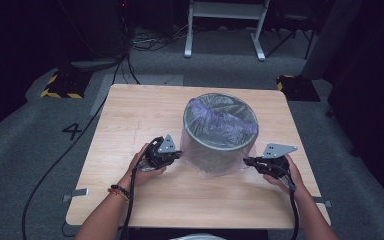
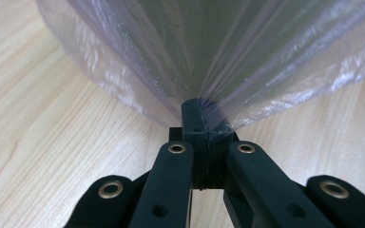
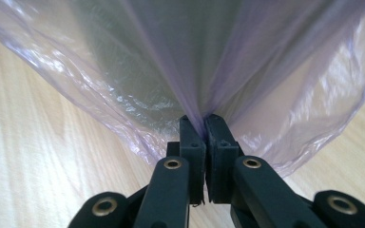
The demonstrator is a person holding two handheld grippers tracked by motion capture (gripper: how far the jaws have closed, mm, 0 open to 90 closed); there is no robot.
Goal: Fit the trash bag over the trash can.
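A round grey bin [image 1: 220, 135] stands on the wooden table [image 1: 130, 120], lined with a thin translucent purple plastic bag [image 1: 222, 120] whose skirt hangs down over the outside. My left gripper [image 1: 179, 154] is low at the bin's left side, shut on the bag's edge; the film [image 2: 171, 61] fans out taut from its pinched jaws [image 2: 202, 111]. My right gripper [image 1: 247, 161] is low at the bin's right side, likewise shut on the bag's edge, with the film [image 3: 195, 61] gathered into a fold between the jaws [image 3: 203, 124]. The bag's lower hem [image 1: 215, 172] lies on the tabletop.
The table's near half in front of the bin is bare wood. Black cables [image 1: 55, 165] trail from the grippers off the table onto grey carpet. A white frame [image 1: 225, 25] and yellow-black striped blocks [image 1: 62, 85] stand on the floor beyond the far edge.
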